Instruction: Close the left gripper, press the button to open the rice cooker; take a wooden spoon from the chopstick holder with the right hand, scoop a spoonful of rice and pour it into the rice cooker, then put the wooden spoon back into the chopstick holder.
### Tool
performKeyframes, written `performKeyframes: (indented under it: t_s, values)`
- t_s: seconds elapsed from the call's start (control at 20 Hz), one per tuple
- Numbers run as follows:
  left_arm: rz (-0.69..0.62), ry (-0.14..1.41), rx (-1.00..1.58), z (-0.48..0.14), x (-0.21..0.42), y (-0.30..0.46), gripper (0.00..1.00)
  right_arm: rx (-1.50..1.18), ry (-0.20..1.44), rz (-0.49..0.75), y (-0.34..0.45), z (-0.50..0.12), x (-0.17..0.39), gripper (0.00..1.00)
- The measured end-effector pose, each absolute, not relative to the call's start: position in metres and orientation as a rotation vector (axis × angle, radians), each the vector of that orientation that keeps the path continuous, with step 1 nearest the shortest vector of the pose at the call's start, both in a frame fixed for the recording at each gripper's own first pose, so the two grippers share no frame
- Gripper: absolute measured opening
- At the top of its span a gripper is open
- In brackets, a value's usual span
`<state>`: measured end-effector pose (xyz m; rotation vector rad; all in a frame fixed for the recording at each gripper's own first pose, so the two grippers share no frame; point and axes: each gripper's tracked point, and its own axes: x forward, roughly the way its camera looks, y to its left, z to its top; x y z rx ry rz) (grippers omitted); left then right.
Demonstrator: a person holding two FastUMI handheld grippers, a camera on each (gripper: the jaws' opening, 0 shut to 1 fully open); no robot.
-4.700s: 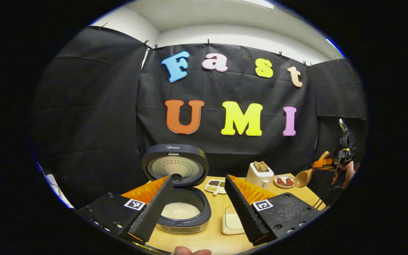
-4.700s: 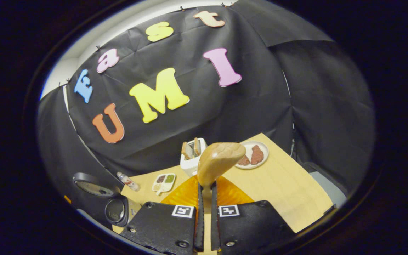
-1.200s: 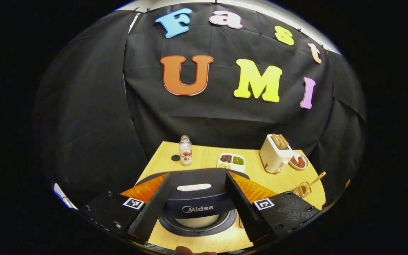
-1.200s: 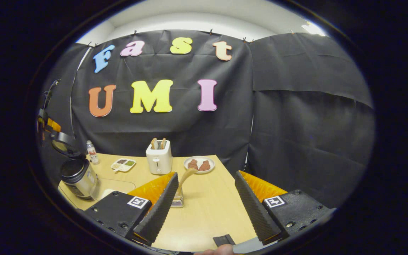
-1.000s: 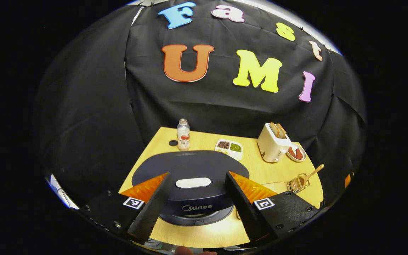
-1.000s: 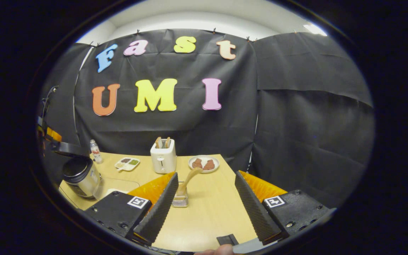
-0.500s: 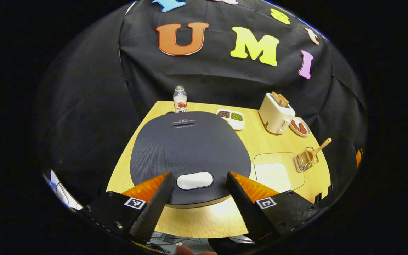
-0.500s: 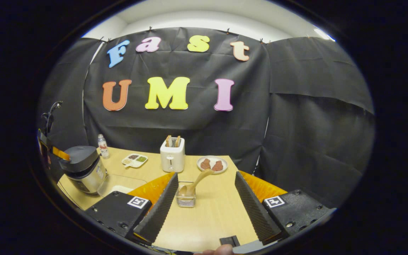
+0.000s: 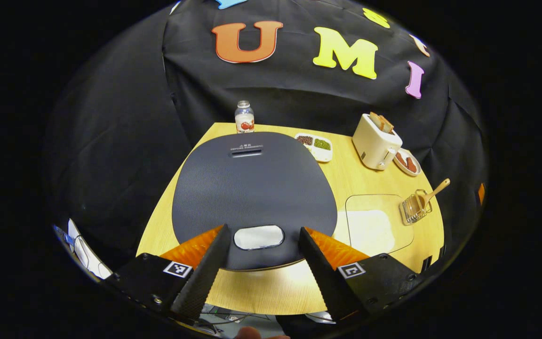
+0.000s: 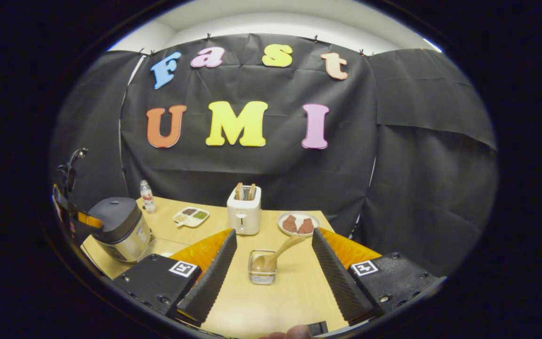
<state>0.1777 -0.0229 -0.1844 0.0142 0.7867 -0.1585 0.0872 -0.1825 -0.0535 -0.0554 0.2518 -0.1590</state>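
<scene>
The left gripper (image 9: 259, 270) hangs above the rice cooker (image 9: 252, 193), and its camera looks down on the closed dark lid. Its 2 fingers stand wide apart and hold nothing. The pale oval button (image 9: 259, 237) lies at the front edge of the lid, exactly between the fingertips, so the fingers straddle it. I cannot tell if they touch the lid. The long axis of the button runs across, from one finger to the other.

The right gripper (image 10: 268, 278) is also wide open and empty, held back over the near part of the table (image 10: 271, 306). The wire holder (image 10: 262, 273) stands between its 2 fingers in the right gripper view, a little ahead of them and clearly apart. The wooden spoon (image 10: 275, 256) rests in it with the bowl down inside. Its handle leans up, away from this gripper and to the right, toward the plate (image 10: 298, 224), so its long axis is tilted, not upright.

The right gripper is clearly the nearer one to the spoon. With the spoon in the holder and the lid down, the task looks finished to me
</scene>
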Motion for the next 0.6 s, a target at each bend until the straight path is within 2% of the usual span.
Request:
performKeyframes:
  t_s: [0.35, 0.6]
  values:
    - [-0.084, 0.789, -0.008, -0.183, 0.181, -0.023, 0.98, -0.030, 0.246, -0.049, -0.175, -0.056, 0.143, 0.99]
    - [-0.014, 0.713, -0.120, -0.161, 0.178, -0.033, 0.96, 0.001, 0.248, 0.008, -0.178, -0.064, 0.165, 1.00]
